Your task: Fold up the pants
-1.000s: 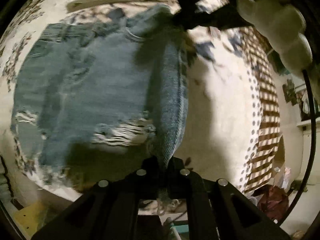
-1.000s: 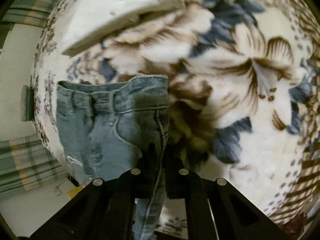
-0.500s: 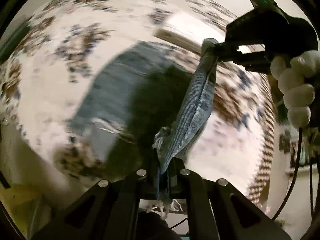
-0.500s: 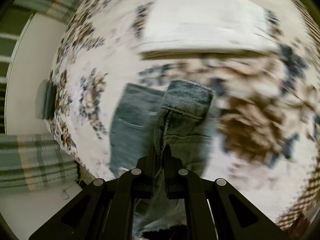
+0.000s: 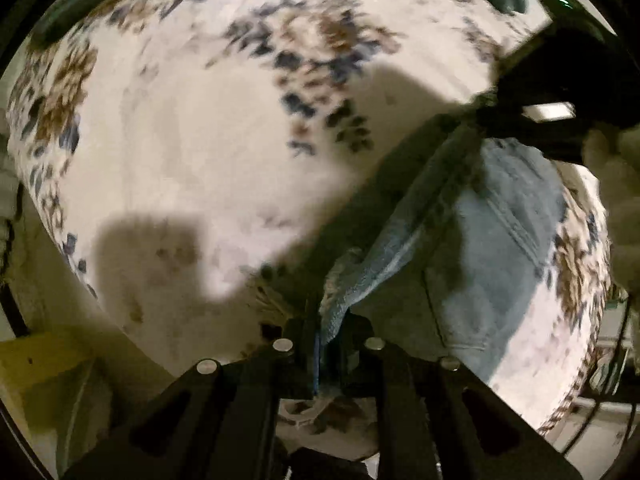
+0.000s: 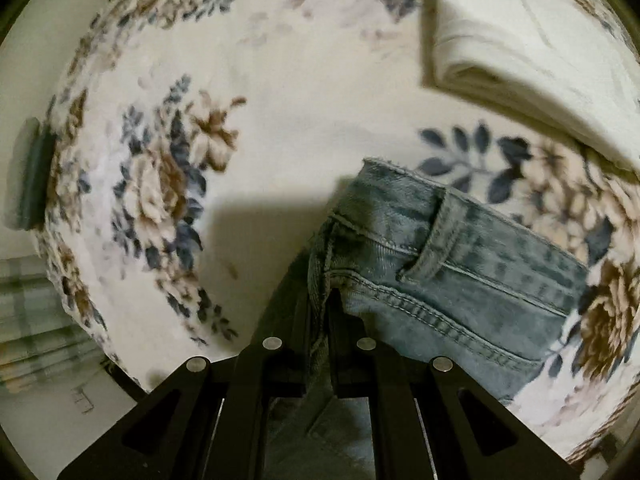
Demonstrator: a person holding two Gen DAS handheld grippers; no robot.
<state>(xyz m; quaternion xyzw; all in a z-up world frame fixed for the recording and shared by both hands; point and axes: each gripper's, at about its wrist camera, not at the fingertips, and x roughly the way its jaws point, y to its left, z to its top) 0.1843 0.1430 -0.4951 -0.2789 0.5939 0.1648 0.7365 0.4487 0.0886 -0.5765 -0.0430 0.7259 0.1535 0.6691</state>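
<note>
Light-blue ripped jeans point(image 5: 496, 248) lie on a floral blanket point(image 5: 200, 152), one half lifted over the other. My left gripper point(image 5: 328, 332) is shut on the frayed hem end of the raised edge. My right gripper point(image 6: 320, 320) is shut on the waistband point(image 6: 452, 248) by a belt loop; it also shows in the left wrist view point(image 5: 532, 120) at the upper right, pinching the far end of the same taut edge. The jeans' back side with a pocket seam faces up to the right.
A folded white cloth point(image 6: 532, 48) lies on the blanket point(image 6: 280, 120) beyond the waistband. The bed's edge and yellowish floor point(image 5: 44, 360) are at the lower left. A striped curtain point(image 6: 36, 320) hangs at the left.
Both grippers have carried the held edge of the jeans across to the right, turning one half over the other. The ripped front is no longer seen; bare blanket now shows on the left.
</note>
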